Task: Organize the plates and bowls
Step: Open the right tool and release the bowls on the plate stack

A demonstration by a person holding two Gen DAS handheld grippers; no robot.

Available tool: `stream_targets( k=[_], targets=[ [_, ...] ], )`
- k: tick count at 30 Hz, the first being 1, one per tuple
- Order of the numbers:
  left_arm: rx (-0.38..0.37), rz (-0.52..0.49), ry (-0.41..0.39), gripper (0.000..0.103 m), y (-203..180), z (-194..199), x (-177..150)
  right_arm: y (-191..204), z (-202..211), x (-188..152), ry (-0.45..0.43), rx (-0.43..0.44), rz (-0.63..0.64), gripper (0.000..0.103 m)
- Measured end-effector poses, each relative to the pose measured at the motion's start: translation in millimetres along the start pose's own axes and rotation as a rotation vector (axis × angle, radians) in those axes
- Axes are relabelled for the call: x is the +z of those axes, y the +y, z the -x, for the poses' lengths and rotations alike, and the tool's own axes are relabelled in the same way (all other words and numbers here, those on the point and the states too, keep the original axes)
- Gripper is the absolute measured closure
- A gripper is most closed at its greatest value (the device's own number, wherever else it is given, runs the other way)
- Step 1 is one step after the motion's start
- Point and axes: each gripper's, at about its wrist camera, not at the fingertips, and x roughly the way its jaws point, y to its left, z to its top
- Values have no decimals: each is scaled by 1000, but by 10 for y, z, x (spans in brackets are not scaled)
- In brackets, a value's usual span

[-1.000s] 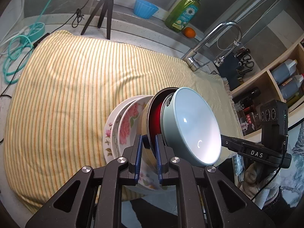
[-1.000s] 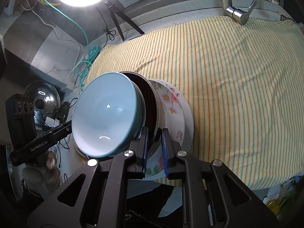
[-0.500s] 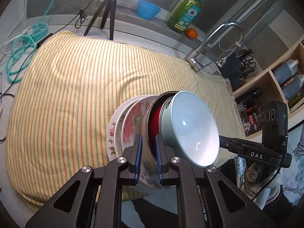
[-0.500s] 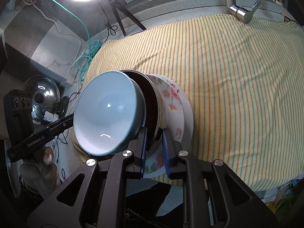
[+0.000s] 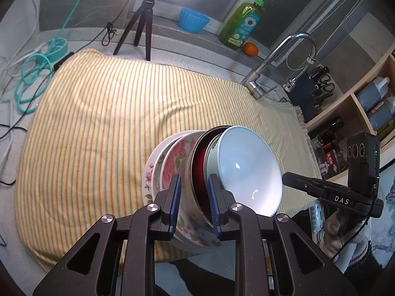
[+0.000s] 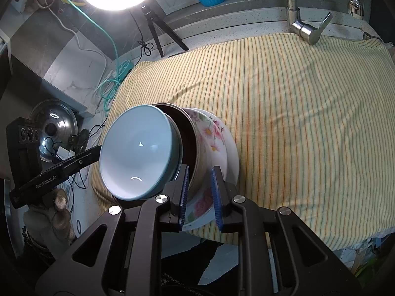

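Note:
A nested stack of dishes is held between both grippers above the near edge of the striped cloth (image 5: pixel 103 128). It holds a pale blue bowl (image 5: pixel 249 170) innermost, a dark red bowl (image 5: pixel 198 165), a floral bowl (image 5: pixel 174 162) and a white floral plate (image 5: pixel 149 175) outermost. My left gripper (image 5: pixel 193 203) is shut on the stack's rim from one side. My right gripper (image 6: pixel 200 194) is shut on the rim from the other side, where the blue bowl (image 6: pixel 138 150) and floral plate (image 6: pixel 228 143) show. The stack is tilted.
A faucet (image 5: pixel 284 56), green soap bottle (image 5: pixel 240 24), orange (image 5: pixel 250 48) and blue cup (image 5: pixel 193 20) stand at the back ledge. A tripod (image 5: pixel 140 24) and teal cable (image 5: pixel 32 74) lie at the back left. Shelves with bottles (image 5: pixel 370 103) are on the right. A pot lid (image 6: pixel 54 128) sits left.
Both grippers have carried the stack a little back and up from the cloth. The jaws on both sides look slightly wider around the rim than before.

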Motion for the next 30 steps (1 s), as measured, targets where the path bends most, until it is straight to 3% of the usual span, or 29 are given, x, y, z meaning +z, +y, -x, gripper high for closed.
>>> stream_targets(
  k=[1, 4, 8, 14, 20, 30],
  targets=[
    [7, -4, -6, 82, -14, 23, -4, -8, 23, -1, -3, -2, 3, 84],
    [32, -22, -28, 66, -70, 88, -15, -12, 85, -4, -14, -12, 21, 83],
    [69, -53, -58, 56, -175, 176, -41, 22, 187, -12, -40, -30, 51, 62],
    [150, -101, -102, 39, -310, 288, -94, 130, 325, -40, -74, -42, 93, 56],
    [206, -118, -121, 37, -389, 399, -165, 266, 451, -109, -109, -70, 146, 45],
    [220, -125, -143, 37, -497, 534, -243, 417, 606, -234, -167, -79, 190, 22]
  ],
)
